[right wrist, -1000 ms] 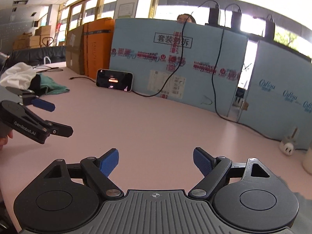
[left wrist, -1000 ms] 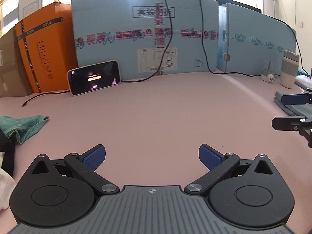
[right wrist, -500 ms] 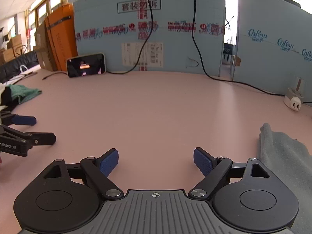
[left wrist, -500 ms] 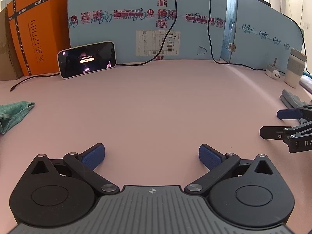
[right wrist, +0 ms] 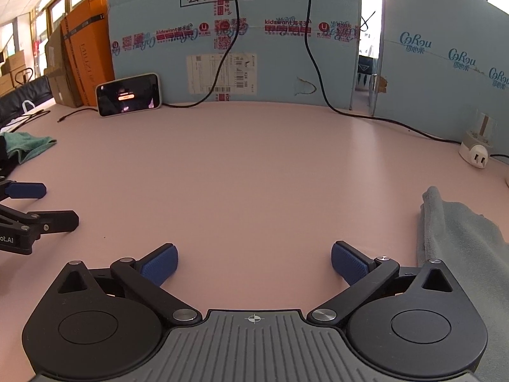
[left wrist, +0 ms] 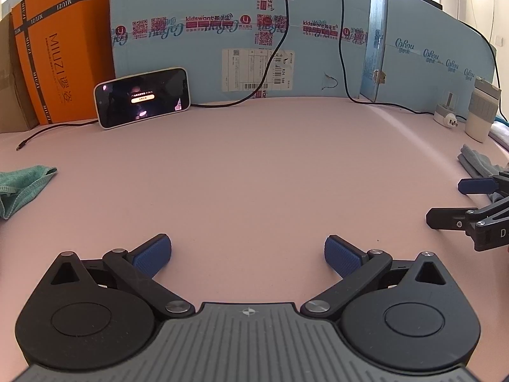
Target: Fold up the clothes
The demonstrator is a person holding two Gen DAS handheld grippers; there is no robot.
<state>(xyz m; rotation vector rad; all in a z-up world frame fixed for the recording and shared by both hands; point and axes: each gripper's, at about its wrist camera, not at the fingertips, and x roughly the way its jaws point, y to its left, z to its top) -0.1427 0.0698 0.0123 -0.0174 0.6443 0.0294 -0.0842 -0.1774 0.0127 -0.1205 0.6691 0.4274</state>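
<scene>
A green cloth [left wrist: 22,187] lies at the far left edge of the pink worktop [left wrist: 254,165]. The left tongs [left wrist: 247,254] gape wide over bare surface with nothing between them. The right tongs [right wrist: 254,261] are opening, also empty, and a grey garment [right wrist: 458,242] lies just beside their right finger.

The green cloth [left wrist: 22,187] is cut off by the left edge, and the grey cloth [right wrist: 464,254] by the right edge. The phone [left wrist: 141,101] shows text too small to read. The cup [left wrist: 482,113] is partly cut off.
</scene>
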